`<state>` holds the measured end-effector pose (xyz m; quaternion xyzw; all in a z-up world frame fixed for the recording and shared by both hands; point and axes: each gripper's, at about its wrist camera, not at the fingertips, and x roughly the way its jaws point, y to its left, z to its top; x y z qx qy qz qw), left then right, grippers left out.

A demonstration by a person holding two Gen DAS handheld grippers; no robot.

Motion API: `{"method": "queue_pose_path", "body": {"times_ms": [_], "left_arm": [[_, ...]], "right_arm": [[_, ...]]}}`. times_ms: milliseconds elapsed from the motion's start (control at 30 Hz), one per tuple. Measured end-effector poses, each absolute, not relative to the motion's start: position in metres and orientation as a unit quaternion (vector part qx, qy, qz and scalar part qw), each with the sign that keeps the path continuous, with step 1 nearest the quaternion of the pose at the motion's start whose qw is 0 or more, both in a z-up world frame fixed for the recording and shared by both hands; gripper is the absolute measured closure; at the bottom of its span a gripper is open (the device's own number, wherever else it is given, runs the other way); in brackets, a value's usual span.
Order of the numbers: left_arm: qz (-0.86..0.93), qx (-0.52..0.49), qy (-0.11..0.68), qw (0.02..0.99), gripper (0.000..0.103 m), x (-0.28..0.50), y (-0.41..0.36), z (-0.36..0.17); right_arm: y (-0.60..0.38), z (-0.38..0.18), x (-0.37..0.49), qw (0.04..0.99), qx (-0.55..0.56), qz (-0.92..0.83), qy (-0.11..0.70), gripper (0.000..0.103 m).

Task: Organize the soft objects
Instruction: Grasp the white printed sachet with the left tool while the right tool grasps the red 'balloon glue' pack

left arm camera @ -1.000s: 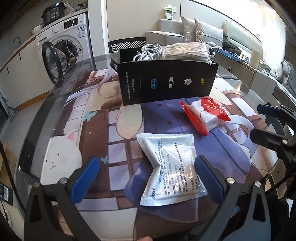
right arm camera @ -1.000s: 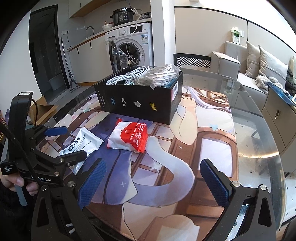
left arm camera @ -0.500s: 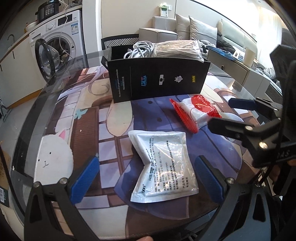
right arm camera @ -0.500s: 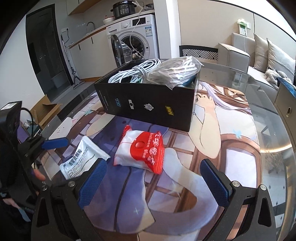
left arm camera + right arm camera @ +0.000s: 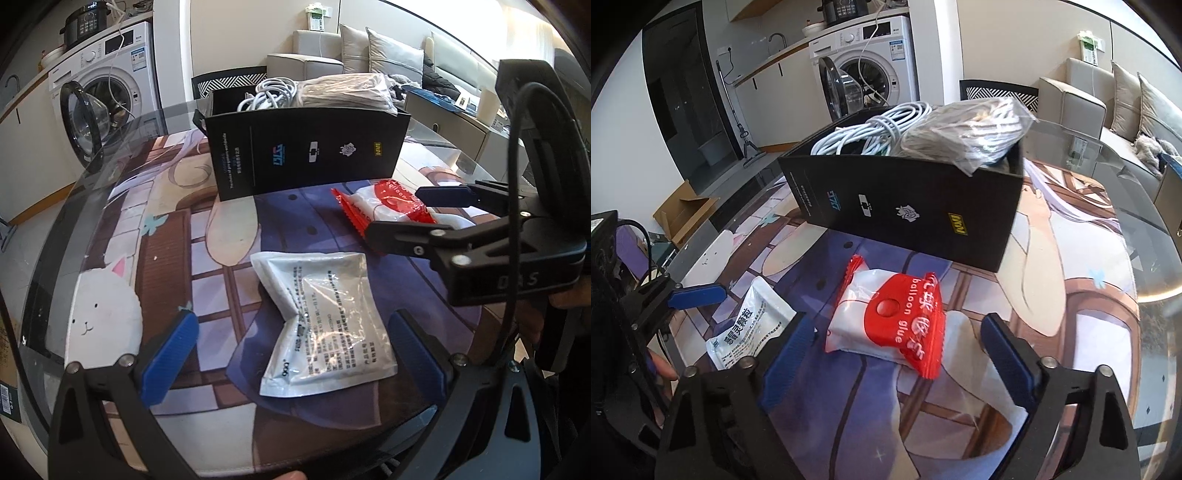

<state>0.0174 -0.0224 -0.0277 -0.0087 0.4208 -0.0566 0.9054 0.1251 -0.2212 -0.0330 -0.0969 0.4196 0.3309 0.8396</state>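
Red-and-white balloon-glue packet (image 5: 886,319), crinkled, flat on mat; both grippers' jaws spread.

Counted: one black box (image 5: 908,218), one white cable coil (image 5: 875,127), one bagged grey bundle (image 5: 967,134), one red packet (image 5: 886,321), one white pouch (image 5: 325,325), two grippers.

Right gripper (image 5: 897,354) — jaws spread wide, the red-and-white balloon glue packet (image 5: 886,325) lying flat on the printed mat (image 5: 1052,295) between the blue pads, untouched. Black box (image 5: 908,214) behind it holds a white cable coil (image 5: 875,129) and a bagged grey bundle (image 5: 967,136). White pouch (image 5: 750,332) lies left — left gripper (image 5: 683,299) over it.
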Motion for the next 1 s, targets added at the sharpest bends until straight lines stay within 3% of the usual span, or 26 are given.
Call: {"method": "queue_pose_path", "body": {"times_ms": [133,267,467,533,633,700,1000], "left_arm": [[-0.052,-0.002,0.420,0.906,0.000,0.019,-0.022,-0.029],[-0.046,0.002,0.420,0.907,0.000,0.020,-0.022,-0.030],[-0.047,0.004,0.420,0.906,0.001,0.021,-0.020,-0.030],[-0.046,0.005,0.415,0.909,0.008,0.021,-0.020,-0.028],[-0.048,0.006,0.411,0.911,0.025,0.019,-0.019,-0.025],[-0.052,0.007,0.407,0.912,0.043,0.017,-0.018,-0.024],[-0.067,-0.013,0.398,0.915,0.060,0.015,-0.009,-0.021]], "right_arm": [[-0.215,-0.033,0.126,0.843,-0.111,0.324,0.415,0.021],[-0.215,-0.032,0.125,0.844,-0.119,0.324,0.411,0.038],[-0.230,-0.030,0.120,0.851,-0.117,0.321,0.398,0.046],[-0.235,-0.027,0.118,0.856,-0.111,0.322,0.389,0.047],[-0.244,-0.019,0.112,0.864,-0.107,0.324,0.371,0.047],[-0.248,-0.014,0.107,0.867,-0.107,0.327,0.360,0.047],[-0.249,-0.006,0.096,0.872,-0.116,0.333,0.341,0.047]]}}
